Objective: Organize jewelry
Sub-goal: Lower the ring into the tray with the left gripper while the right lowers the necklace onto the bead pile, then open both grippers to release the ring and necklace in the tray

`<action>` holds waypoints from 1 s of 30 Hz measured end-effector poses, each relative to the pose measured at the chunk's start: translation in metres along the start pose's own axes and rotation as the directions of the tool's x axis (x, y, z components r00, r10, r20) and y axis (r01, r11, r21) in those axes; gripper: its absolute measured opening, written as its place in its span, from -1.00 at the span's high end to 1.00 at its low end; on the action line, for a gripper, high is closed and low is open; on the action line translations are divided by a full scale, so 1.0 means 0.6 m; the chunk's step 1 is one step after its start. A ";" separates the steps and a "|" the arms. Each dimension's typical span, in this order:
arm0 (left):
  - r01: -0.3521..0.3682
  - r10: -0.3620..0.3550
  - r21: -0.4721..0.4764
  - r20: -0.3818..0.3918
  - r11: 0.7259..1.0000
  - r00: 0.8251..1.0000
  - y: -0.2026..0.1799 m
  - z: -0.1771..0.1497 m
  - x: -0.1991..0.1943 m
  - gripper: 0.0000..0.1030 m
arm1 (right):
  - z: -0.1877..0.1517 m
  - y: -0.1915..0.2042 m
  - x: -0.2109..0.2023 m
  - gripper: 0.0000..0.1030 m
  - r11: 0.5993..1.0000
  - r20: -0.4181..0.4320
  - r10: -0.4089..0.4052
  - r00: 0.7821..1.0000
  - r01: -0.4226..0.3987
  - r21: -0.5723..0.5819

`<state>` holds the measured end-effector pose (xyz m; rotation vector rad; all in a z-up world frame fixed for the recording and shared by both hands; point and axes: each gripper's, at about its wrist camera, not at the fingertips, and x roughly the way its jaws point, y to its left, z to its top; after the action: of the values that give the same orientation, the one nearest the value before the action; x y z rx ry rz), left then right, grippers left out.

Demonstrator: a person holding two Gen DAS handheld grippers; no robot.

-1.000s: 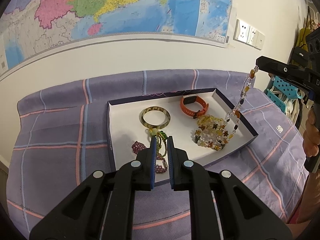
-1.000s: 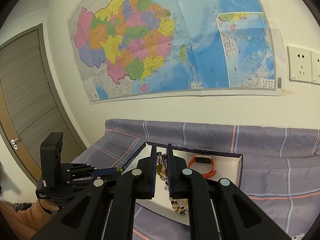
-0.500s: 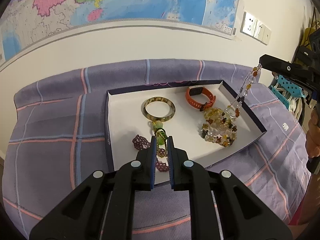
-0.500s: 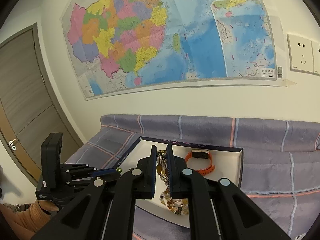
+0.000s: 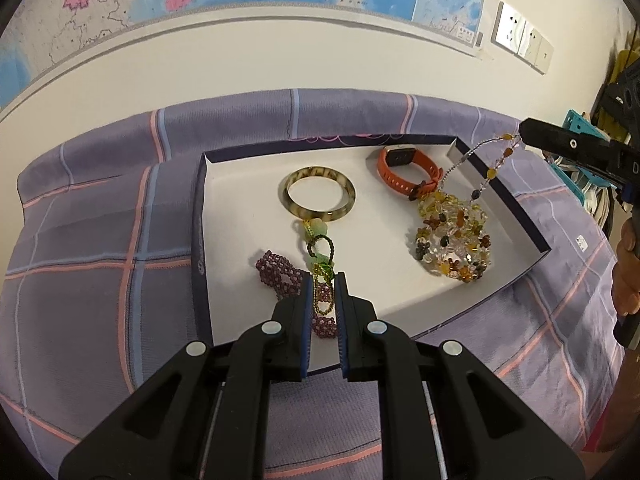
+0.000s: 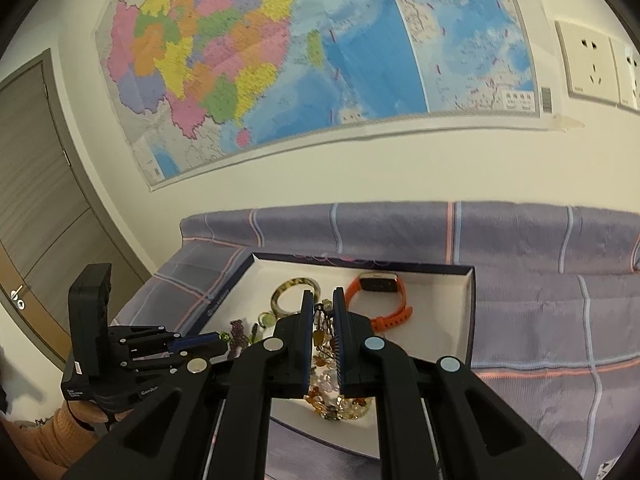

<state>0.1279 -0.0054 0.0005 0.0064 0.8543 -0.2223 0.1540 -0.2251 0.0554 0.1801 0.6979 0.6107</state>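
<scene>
Left claw (image 5: 324, 280) pinched narrow on the near end of a green bead chain (image 5: 320, 248), which runs away from the tips across the tray floor to a pale green charm touching the near rim of the horn-coloured bangle (image 5: 318, 194). Just left of those tips, and partly under them, a purple bead bracelet (image 5: 276, 272).

Right claw (image 6: 322, 304) likewise clamped narrow, on a thin strand of the amber and clear bead necklace (image 5: 452, 240). Seen from the left wrist, the strand slanting up and to the right from the heaped beads to that claw's tip at the far right, above the tray's right wall. Bulk of the necklace piled on the tray floor, right of centre.

Shallow tray (image 5: 504, 196), white inside with dark navy walls, set on a purple checked cloth (image 5: 100, 240) over the bench, against the wall. Inside: bangle centre far, orange smartwatch (image 5: 404, 172) far right with its strap end touching the necklace heap, purple bracelet near left, green chain in the middle.

A hand (image 5: 626, 264) at the right edge, gripping the right tool's handle.
</scene>
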 end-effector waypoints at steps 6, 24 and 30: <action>-0.005 0.005 -0.015 -0.022 1.000 1.000 0.005 0.000 0.012 0.79 | -0.015 -0.012 0.012 0.84 1.000 -0.034 -0.005 0.999 0.006 0.018; -0.020 0.019 -0.028 -0.034 0.999 0.999 0.005 -0.013 0.015 0.27 | -0.070 -0.036 0.050 0.64 0.997 -0.140 -0.013 0.990 0.024 0.075; -0.021 0.020 -0.037 -0.005 0.999 1.000 0.001 -0.019 -0.005 -0.14 | -0.082 -0.026 0.042 0.24 0.997 -0.140 -0.030 0.990 0.039 0.063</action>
<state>0.1176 -0.0029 -0.0045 -0.0194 0.8620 -0.1871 0.1443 -0.2253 -0.0014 0.1867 0.8544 0.5711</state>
